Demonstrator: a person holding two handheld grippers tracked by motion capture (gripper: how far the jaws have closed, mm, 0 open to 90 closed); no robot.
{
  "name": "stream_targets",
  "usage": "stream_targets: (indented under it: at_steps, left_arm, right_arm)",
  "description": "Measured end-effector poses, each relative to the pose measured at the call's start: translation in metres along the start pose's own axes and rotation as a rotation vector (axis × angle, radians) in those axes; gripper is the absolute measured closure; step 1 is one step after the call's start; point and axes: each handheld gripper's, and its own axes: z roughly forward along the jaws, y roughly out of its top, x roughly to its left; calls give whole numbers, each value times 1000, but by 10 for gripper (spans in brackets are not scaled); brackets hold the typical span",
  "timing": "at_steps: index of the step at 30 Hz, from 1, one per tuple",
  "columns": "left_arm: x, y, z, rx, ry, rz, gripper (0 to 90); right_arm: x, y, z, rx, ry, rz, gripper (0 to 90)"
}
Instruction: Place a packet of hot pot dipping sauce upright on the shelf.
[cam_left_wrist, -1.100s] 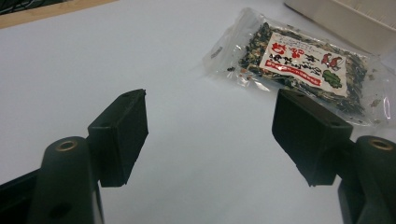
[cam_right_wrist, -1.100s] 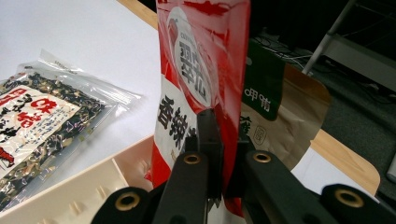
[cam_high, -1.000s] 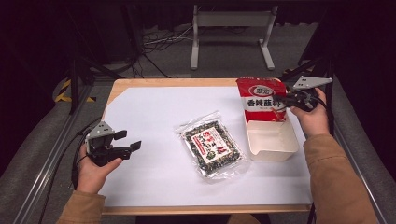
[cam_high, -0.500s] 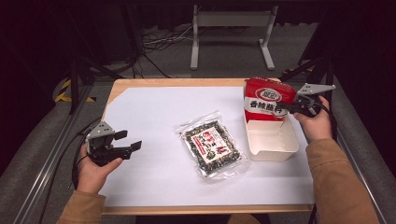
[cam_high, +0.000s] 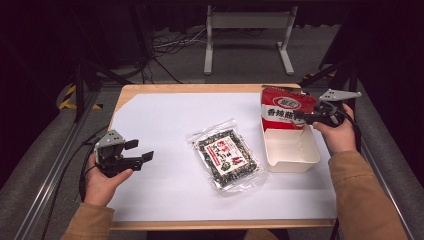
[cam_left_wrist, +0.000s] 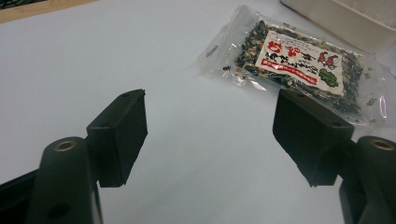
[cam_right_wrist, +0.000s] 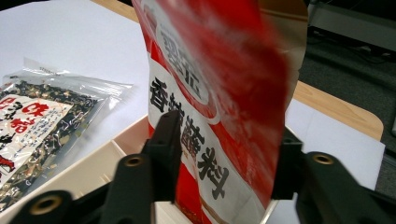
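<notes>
High view: the red pouch (cam_high: 284, 109) stands upright at the far end of the cream tray (cam_high: 292, 161), with the right claw (cam_high: 301, 118) beside it, jaws just opened. Left gripper view: the left claw (cam_left_wrist: 210, 135) is released over the table (cam_left_wrist: 93, 60). Right gripper view: the pouch (cam_right_wrist: 219, 93) sits between parted jaws; it looks light, crinkly and slippery, best pinched along the flat top seam.

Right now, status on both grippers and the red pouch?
Left gripper open, idle over the paper. Right gripper jaws just opening, red pouch between them, upright in the beige tray. Seaweed packet lies clear.
</notes>
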Motion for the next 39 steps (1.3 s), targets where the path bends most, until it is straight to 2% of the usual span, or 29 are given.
stream_targets:
  at_steps: [2, 3, 4, 7, 12, 16, 20, 23, 27, 30, 32, 33, 35, 36, 37, 39]
  left_arm:
    - [0, 0, 0, 2, -1, -1, 268]
    - [0, 0, -1, -1, -3, -1, 267]
    - [0, 0, -1, -1, -3, -1, 266]
    - [-1, 0, -1, -4, -8, -6, 265]
    - [1, 3, 0, -9, -18, -4, 261]
    - [-1, 8, 3, -8, -28, 14, 258]
    - [-3, 13, 5, -19, -33, 28, 256]
    - [-6, 16, 8, -15, -44, 33, 253]
    - [-9, 20, 14, -8, -59, 44, 249]
    - [-10, 21, 16, -4, -65, 47, 244]
    - [-12, 23, 17, -3, -69, 54, 242]
    - [-13, 24, 18, -4, -76, 61, 240]
    - [-14, 24, 19, -3, -86, 55, 239]
    - [-14, 24, 19, 1, -85, 60, 236]
    - [-16, 24, 19, 7, -95, 46, 230]
    - [-17, 24, 19, 5, -93, 53, 230]
  right_arm:
    - [3, 1, -3, -6, -11, 0, 462]
    - [5, 2, -6, -21, -27, -1, 381]
    - [6, 2, -7, -30, -39, -2, 354]
    - [9, 1, -12, -36, -55, -10, 342]
    - [20, 1, -27, -64, -50, -16, 335]
    - [29, 0, -38, -55, -80, -41, 318]
    - [36, -1, -50, -53, -119, -44, 318]
    - [42, -1, -60, -60, -128, -44, 318]
    - [57, -1, -71, -75, -92, -61, 318]
    - [70, 0, -77, -108, -39, -50, 318]
    - [75, 0, -78, -116, -28, -50, 318]
    - [83, -1, -80, -136, -2, -55, 318]
    - [86, -2, -80, -140, 5, -52, 318]
    - [90, -2, -80, -144, 18, -47, 316]
    - [95, -3, -80, -147, 35, -47, 312]
    - [97, -3, -80, -144, 45, -42, 313]
